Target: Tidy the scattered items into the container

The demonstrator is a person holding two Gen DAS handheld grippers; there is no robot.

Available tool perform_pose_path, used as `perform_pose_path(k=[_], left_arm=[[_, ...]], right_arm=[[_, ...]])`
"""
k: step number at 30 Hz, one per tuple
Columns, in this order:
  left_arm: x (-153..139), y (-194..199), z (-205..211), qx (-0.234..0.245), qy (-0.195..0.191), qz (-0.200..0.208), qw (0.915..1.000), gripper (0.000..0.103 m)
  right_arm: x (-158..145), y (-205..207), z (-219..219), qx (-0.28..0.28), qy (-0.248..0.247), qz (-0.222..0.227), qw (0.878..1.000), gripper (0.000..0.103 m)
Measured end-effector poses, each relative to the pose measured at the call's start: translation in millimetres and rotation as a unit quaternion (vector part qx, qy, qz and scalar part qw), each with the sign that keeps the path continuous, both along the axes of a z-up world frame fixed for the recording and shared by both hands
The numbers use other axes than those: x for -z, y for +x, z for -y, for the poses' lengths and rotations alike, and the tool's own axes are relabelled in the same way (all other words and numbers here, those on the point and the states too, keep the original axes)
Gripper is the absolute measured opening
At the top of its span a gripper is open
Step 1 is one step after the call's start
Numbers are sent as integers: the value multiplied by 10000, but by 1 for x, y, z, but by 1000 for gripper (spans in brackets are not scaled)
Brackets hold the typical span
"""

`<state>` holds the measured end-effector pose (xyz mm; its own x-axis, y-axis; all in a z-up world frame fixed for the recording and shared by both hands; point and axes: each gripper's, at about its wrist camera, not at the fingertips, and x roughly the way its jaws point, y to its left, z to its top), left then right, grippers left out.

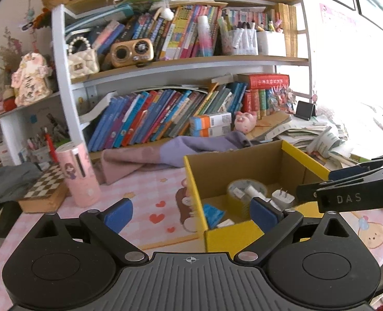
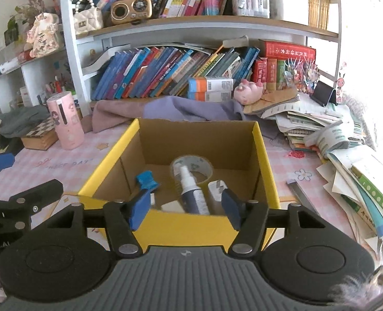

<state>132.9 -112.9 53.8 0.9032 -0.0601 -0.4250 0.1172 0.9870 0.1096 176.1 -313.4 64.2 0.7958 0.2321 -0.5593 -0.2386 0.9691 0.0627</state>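
A yellow cardboard box (image 2: 265, 160) stands on the pink table; it also shows in the left wrist view (image 1: 191, 176). Inside it lie a tape roll (image 2: 200, 162), a spray bottle (image 2: 194, 194), a white charger plug (image 2: 216, 188) and a blue packet (image 2: 146, 178). My right gripper (image 2: 185, 207) is open and empty, above the box's near wall. My left gripper (image 1: 191, 212) is open and empty, over the box's near left corner. The right gripper's black fingers (image 1: 346, 194) show in the left wrist view, at the right over the box.
A pink cylinder (image 2: 65, 120) and a chessboard box (image 2: 40, 133) stand at the left. A purple cloth (image 2: 165, 110) lies behind the box. A pile of papers and books (image 2: 346, 150) fills the right side. A grey flat strip (image 2: 298, 190) lies right of the box.
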Motion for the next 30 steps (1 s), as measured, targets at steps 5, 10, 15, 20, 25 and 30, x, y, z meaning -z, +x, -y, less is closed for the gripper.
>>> perform_pose_path(k=[5, 10, 15, 20, 25, 30], left_arm=[[1, -23, -18, -112, -58, 17, 9999, 99], [2, -48, -35, -201, -107, -31, 9997, 99], [4, -75, -49, -242, -116, -128, 9996, 99], [8, -100, -60, -271, -87, -236, 9993, 99], [11, -121, -67, -338, -32, -290, 9990, 99], [17, -138, -74, -444, 100, -413, 9981, 99]], right_arm=[[-1, -26, -14, 60, -133, 128, 9998, 69], [2, -52, -28, 69, -213, 132, 9997, 71], [5, -84, -41, 53, -279, 115, 9995, 75], [9, -115, -51, 88, -279, 44, 9996, 78], [12, -140, -58, 148, -236, 15, 9996, 81], [19, -159, -63, 218, -179, -119, 9995, 85]])
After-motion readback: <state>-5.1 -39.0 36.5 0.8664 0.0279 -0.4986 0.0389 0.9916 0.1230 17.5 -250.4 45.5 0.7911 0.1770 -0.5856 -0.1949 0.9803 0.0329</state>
